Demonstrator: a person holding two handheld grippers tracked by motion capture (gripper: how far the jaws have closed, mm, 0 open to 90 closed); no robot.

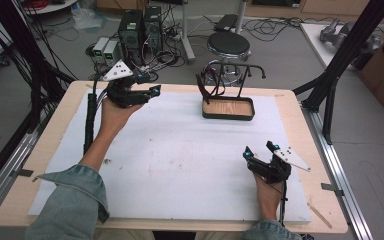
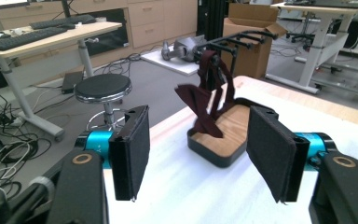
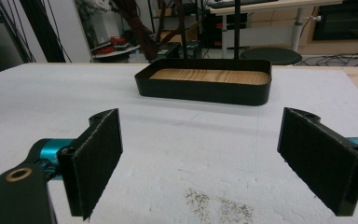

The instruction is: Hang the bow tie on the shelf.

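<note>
The worktop point(image 1: 300, 130) is a pale wooden slab, and most of it is covered by a white foam sheet point(image 1: 180, 160) that carries a few dark scuffs near the person's side. Toward the far edge of that sheet, right of the middle, stands a black tray with a wood-grain floor point(image 1: 228, 108). A thin black rack point(image 1: 240, 75) rises from the tray, with short arms at the top. A dark maroon strap point(image 2: 209, 98) hangs from those arms, and its lower end drops into the tray at the left end.

Behind the worktop, on the grey floor, sits a round black stool point(image 1: 228, 45), beside computer boxes and tangled cables.

The left hand-held gripper point(image 1: 150, 92) is raised over the far left part of the sheet and points toward the tray, well apart from it. Its jaws are spread wide with nothing between them. The right hand-held gripper point(image 1: 260, 150) hovers low over the near right part of the sheet. Its jaws are also spread and hold nothing, and the tray lies ahead of it.
</note>
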